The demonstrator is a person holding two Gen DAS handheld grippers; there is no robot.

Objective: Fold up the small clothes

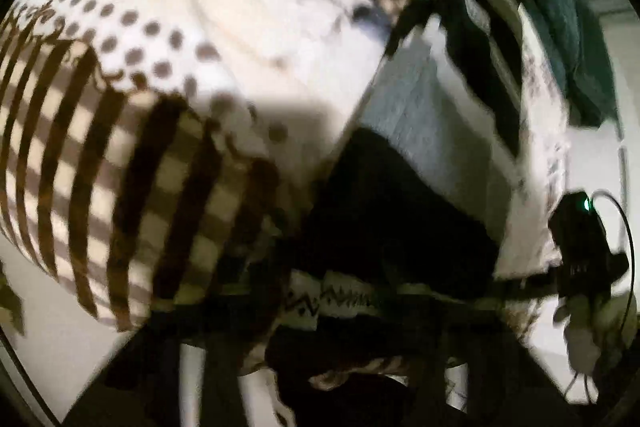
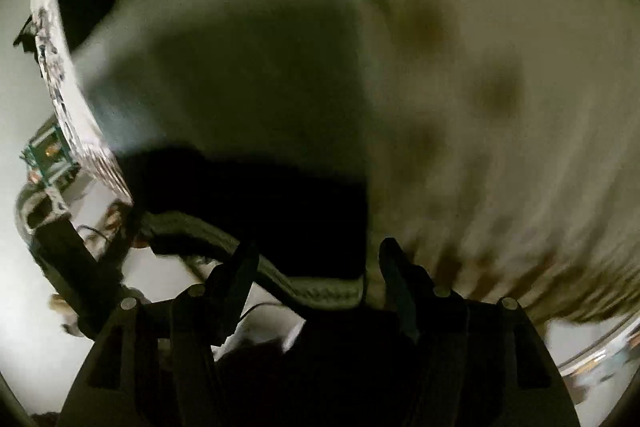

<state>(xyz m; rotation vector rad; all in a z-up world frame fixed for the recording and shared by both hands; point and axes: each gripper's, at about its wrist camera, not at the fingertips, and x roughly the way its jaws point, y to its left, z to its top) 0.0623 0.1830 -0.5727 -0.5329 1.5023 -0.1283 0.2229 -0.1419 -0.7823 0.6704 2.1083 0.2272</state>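
While its two dark fingers stand apart with nothing between them, the right gripper (image 2: 316,267) hovers over a black garment (image 2: 248,195), beige bedding (image 2: 500,107) at two o'clock. The left gripper is too blurred to judge; black cloth (image 1: 400,211) lies ahead, a striped and dotted cover (image 1: 120,75) at ten o'clock.

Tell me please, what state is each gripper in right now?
Left gripper: cannot be told; too blurred and dark.
Right gripper: jaws open.
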